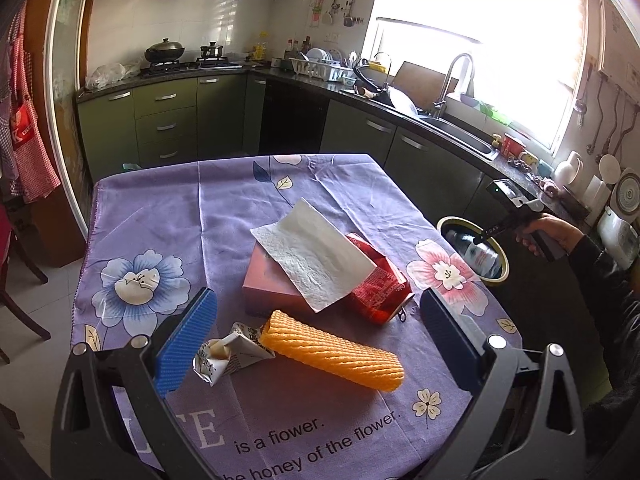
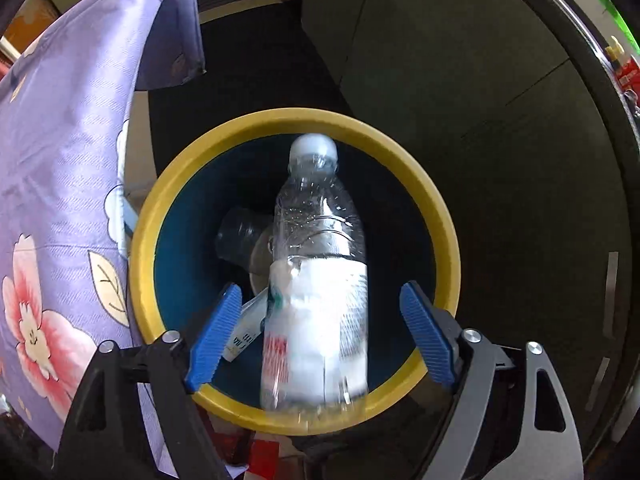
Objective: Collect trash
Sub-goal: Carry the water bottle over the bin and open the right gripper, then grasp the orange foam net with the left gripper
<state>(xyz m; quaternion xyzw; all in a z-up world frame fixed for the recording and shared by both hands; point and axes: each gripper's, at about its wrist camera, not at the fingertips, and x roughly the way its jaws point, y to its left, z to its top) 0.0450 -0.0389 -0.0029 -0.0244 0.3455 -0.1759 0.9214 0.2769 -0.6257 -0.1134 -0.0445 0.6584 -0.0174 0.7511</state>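
Observation:
My left gripper [image 1: 320,332] is open above the table, its blue pads either side of an orange foam sleeve [image 1: 334,351] and a crumpled small carton [image 1: 230,354]. Behind them lie a crushed red can [image 1: 380,286], a white paper towel [image 1: 316,254] and a pink box [image 1: 270,286]. My right gripper [image 2: 320,332] is open over a yellow-rimmed bin [image 2: 448,240] beside the table. A clear plastic bottle [image 2: 316,272], blurred, is between its pads without touching them, dropping into the bin. The bin [image 1: 444,225] and right gripper [image 1: 486,236] also show in the left wrist view.
A purple flowered tablecloth [image 1: 168,216] covers the table and hangs beside the bin [image 2: 60,160]. The bin holds a clear cup [image 2: 240,236] and a wrapper [image 2: 248,330]. Green kitchen cabinets [image 1: 168,120] and a sink counter [image 1: 460,132] stand behind. A chair [image 1: 16,280] stands left.

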